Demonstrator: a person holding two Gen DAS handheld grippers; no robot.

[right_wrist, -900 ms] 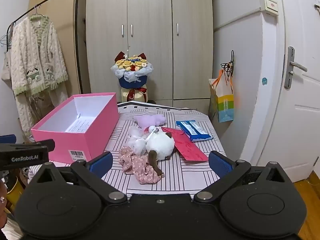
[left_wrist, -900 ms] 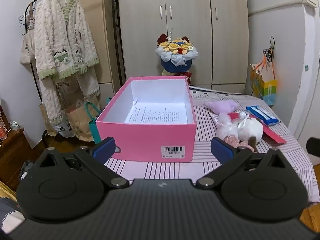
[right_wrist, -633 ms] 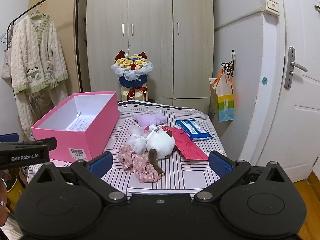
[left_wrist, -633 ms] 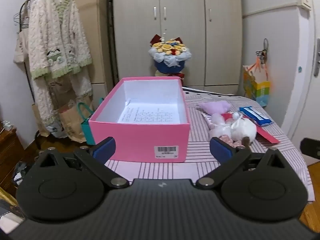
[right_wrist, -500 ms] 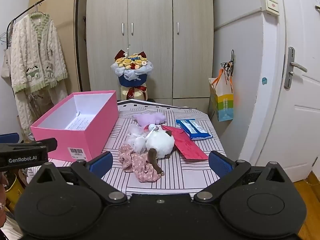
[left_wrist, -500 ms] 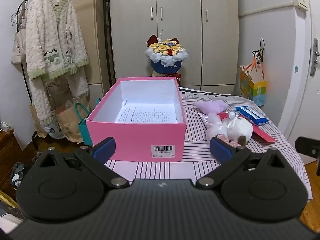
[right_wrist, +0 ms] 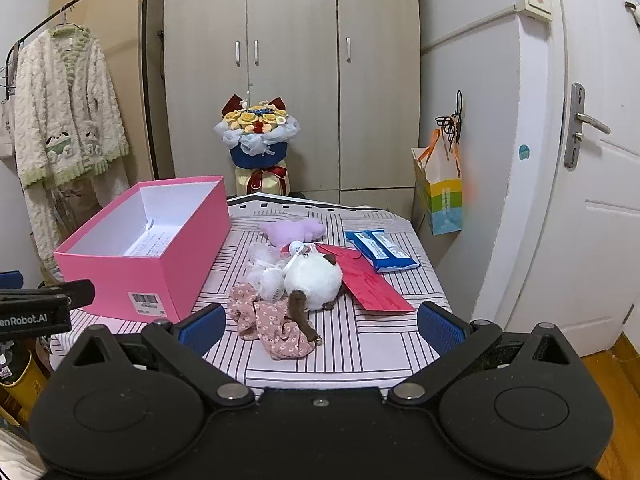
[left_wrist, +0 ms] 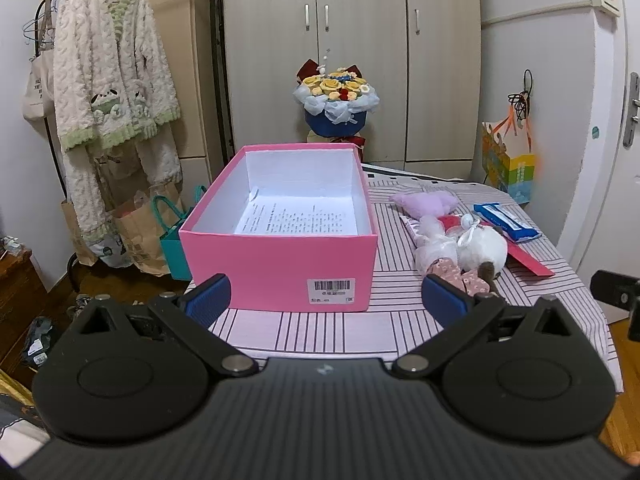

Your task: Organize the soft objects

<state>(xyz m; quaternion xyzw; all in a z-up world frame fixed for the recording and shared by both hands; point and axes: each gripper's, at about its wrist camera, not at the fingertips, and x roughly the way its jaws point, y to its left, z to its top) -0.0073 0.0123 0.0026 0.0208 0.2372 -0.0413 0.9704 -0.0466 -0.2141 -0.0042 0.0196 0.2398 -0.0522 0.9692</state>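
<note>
On striped tablecloth (right_wrist: 360, 352), open pink cardboard box (left_wrist: 280, 268) beside white plush toy (right_wrist: 314, 280) and floral fabric scrunchie (right_wrist: 268, 326), left gripper (left_wrist: 326, 300) and right gripper (right_wrist: 320, 326) both spread wide, empty.

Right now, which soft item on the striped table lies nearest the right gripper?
The pink floral fabric scrunchie, at the pile's front edge; the white plush and purple plush sit farther back.

An open pink box (right_wrist: 168, 264) holding a printed sheet stands left of a clustered white plush (right_wrist: 314, 276), floral pink scrunchie (right_wrist: 272, 320), white mesh scrunchie (right_wrist: 264, 272) and, farther back, a lilac plush (right_wrist: 294, 230).
</note>
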